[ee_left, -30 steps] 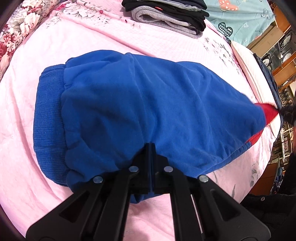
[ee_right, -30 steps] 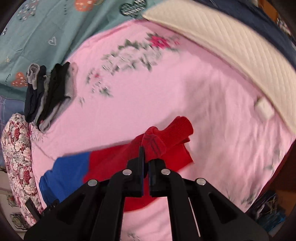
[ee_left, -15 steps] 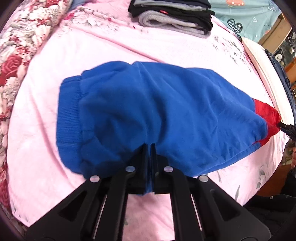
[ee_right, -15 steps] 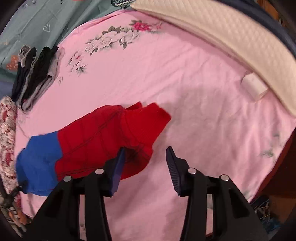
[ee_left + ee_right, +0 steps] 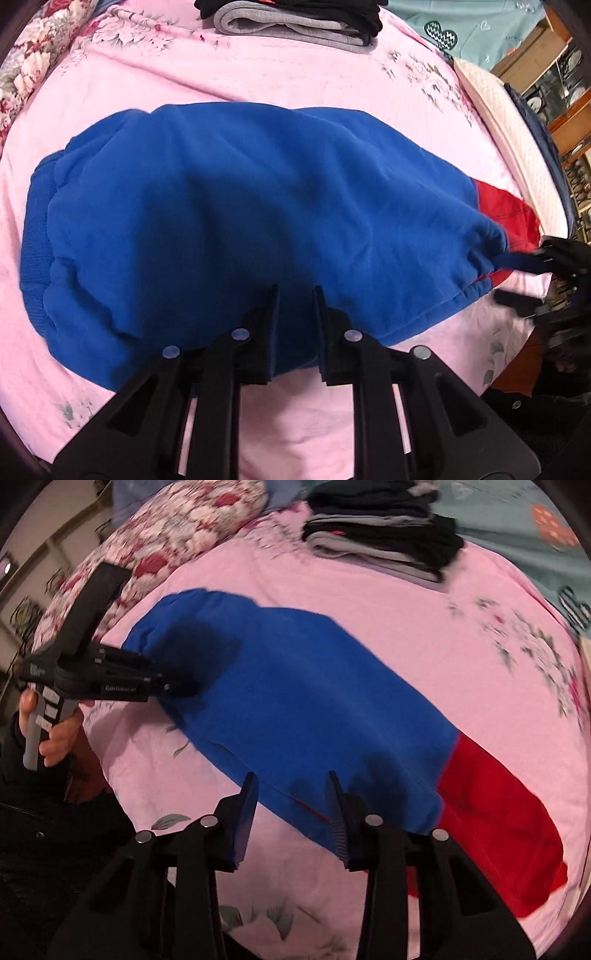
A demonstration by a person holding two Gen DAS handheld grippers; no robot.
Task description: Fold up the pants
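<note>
Lying across the middle of the pink bedspread is one pair of pants, mostly blue with a red lower part, stretched lengthwise along the near edge of the bed. One stack of folded dark and grey clothes is sitting at the far edge. Two grippers are working here. The left gripper is resting over the near hem of the blue part with its jaws a little apart and blue fabric showing in the gap. The right gripper is hovering at the near edge of the pants, close to where blue meets red, with its jaws spread wide and gripping nothing. The right wrist view is showing the person's left hand holding its tool at the waistband end, beside a floral pillow. The left wrist view alone is showing a quilted white pad along the right edge of the bed.
</note>
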